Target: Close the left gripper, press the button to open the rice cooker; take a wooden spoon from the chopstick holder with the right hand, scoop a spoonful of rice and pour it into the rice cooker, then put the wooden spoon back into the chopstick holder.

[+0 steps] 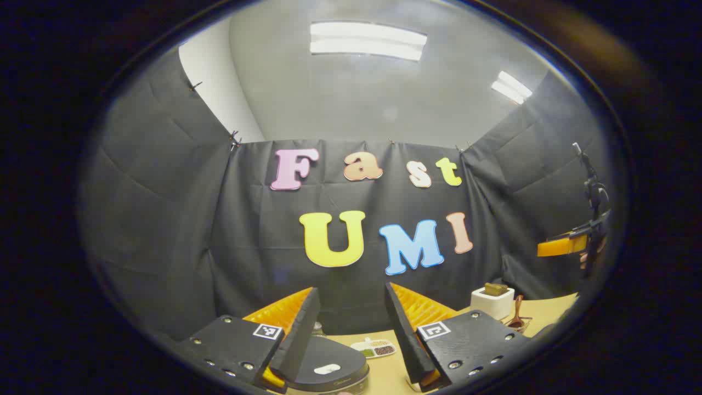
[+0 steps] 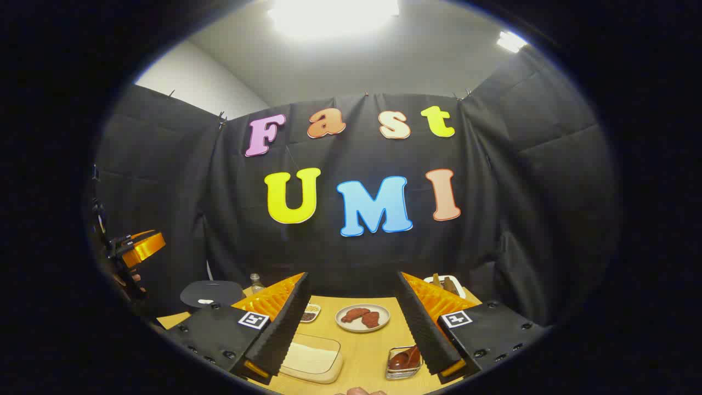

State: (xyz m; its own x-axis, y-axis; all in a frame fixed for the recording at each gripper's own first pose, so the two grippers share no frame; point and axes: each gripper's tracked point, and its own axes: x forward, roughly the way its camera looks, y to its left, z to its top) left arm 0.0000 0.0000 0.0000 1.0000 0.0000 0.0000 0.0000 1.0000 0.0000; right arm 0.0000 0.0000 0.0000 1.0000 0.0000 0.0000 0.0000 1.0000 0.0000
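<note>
Left gripper view: the left gripper (image 1: pixel 351 329) stands with its jaws wide apart and nothing between them. The rice cooker (image 1: pixel 328 368) sits at 6 o'clock on the wooden table (image 1: pixel 390 373), lid closed, partly behind the left finger. A small divided dish (image 1: pixel 374 348) of grains lies just beyond it, between the fingers. At 4 o'clock a white square container (image 1: pixel 492 300) stands on the table, and just beside it the wooden spoon (image 1: pixel 517 314) rises from the chopstick holder (image 1: pixel 521 323). The other gripper shows at 3 o'clock, raised above the table.

Right gripper view: the right gripper (image 2: pixel 351 334) is likewise fully open and holds nothing. Between its fingers, at 6 o'clock, lie a round plate (image 2: pixel 362 318) bearing reddish-brown pieces, a shallow rectangular container of white rice (image 2: pixel 311 359) beside the left finger, and the chopstick holder (image 2: pixel 403 363) touching the right finger's inner edge, with the spoon's bowl visible inside. The rice cooker (image 2: pixel 211 293) stands at 8 o'clock, lid down, a small glass bottle (image 2: pixel 255 282) just beside it. A white dish (image 2: pixel 447 284) shows past the right finger at 5 o'clock.
</note>
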